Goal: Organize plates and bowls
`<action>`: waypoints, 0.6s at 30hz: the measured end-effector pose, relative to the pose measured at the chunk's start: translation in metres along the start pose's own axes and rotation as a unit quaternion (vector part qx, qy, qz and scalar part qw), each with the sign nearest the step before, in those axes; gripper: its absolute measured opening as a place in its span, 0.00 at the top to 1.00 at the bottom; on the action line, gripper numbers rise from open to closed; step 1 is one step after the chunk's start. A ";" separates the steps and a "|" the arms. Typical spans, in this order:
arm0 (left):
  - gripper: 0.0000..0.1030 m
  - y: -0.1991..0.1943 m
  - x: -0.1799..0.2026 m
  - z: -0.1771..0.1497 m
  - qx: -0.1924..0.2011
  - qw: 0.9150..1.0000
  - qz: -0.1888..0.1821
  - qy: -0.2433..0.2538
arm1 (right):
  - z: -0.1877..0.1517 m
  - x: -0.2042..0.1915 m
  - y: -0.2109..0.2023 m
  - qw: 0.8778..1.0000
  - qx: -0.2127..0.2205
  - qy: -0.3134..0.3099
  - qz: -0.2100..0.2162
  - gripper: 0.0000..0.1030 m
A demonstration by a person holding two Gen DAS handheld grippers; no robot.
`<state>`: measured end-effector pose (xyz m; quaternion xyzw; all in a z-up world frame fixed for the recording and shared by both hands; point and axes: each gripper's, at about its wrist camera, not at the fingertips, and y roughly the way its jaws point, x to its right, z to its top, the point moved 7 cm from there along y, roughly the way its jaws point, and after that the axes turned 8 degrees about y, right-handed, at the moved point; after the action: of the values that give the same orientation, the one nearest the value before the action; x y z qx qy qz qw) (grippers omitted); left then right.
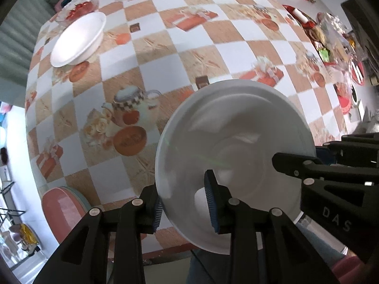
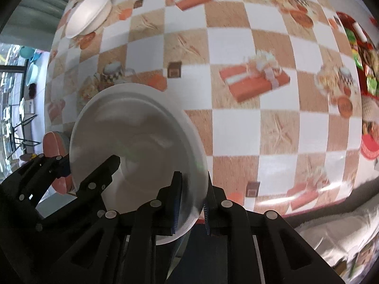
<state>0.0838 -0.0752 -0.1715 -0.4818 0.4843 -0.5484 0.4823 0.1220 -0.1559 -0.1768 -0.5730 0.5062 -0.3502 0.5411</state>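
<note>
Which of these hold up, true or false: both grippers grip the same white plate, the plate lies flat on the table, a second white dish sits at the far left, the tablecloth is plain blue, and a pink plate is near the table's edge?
1. Both the left gripper and the right gripper clamp one white plate. True.
2. That plate lies flat on the table. False: it is held tilted above the tablecloth.
3. A white bowl sits at the far left. True.
4. The tablecloth is plain blue. False: it is checked tan and white with printed pictures.
5. A pink plate shows at the near left edge. True.
</note>
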 end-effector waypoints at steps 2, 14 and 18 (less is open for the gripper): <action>0.67 0.004 0.001 -0.004 -0.006 1.000 -0.005 0.001 | -0.003 0.000 0.002 1.000 -0.001 0.001 0.001 0.82; 0.67 0.019 0.004 -0.022 -0.030 0.999 -0.015 0.015 | -0.018 0.003 0.023 1.000 -0.022 0.022 0.005 0.82; 0.53 0.023 0.006 -0.025 -0.029 0.999 -0.026 0.013 | -0.020 -0.002 0.032 0.999 -0.032 0.022 0.010 0.82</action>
<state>0.0602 -0.0812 -0.1953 -0.5011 0.4938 -0.5520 0.4476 0.0958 -0.1557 -0.2046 -0.5771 0.5345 -0.3408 0.5148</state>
